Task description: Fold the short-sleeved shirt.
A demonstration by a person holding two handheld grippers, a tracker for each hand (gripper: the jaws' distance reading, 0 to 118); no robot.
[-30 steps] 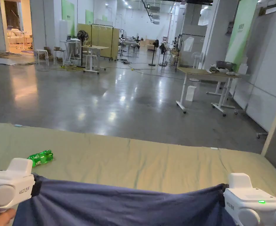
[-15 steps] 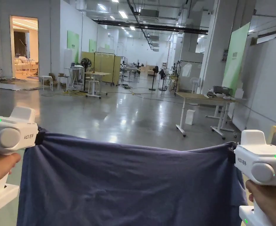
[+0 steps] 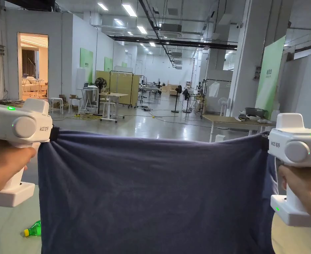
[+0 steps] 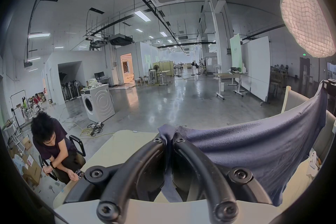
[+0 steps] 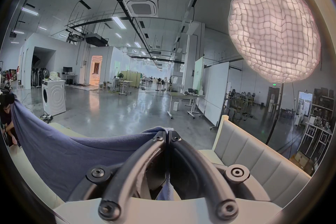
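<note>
A dark blue shirt (image 3: 154,195) hangs spread in the air in front of me, stretched between both grippers. My left gripper (image 3: 52,134) is shut on the shirt's upper left corner, and its jaws pinch bunched blue cloth (image 4: 169,138) in the left gripper view. At the upper right corner my right gripper (image 3: 265,139) is shut on the shirt (image 5: 72,151), its jaw tips (image 5: 167,134) closed with cloth between them. The shirt's lower part runs out of the head view at the bottom.
A pale green bed surface (image 3: 5,228) lies below, with a green plastic bottle (image 3: 33,230) on it at the lower left. A padded headboard (image 5: 254,153) stands to the right. A seated person (image 4: 52,146) is beside the bed's left end. A washing machine (image 4: 98,104) stands on the floor beyond.
Both grippers have lifted the shirt from low over the bed to chest height, so it now hangs spread in the air. The head camera has tilted upward.
</note>
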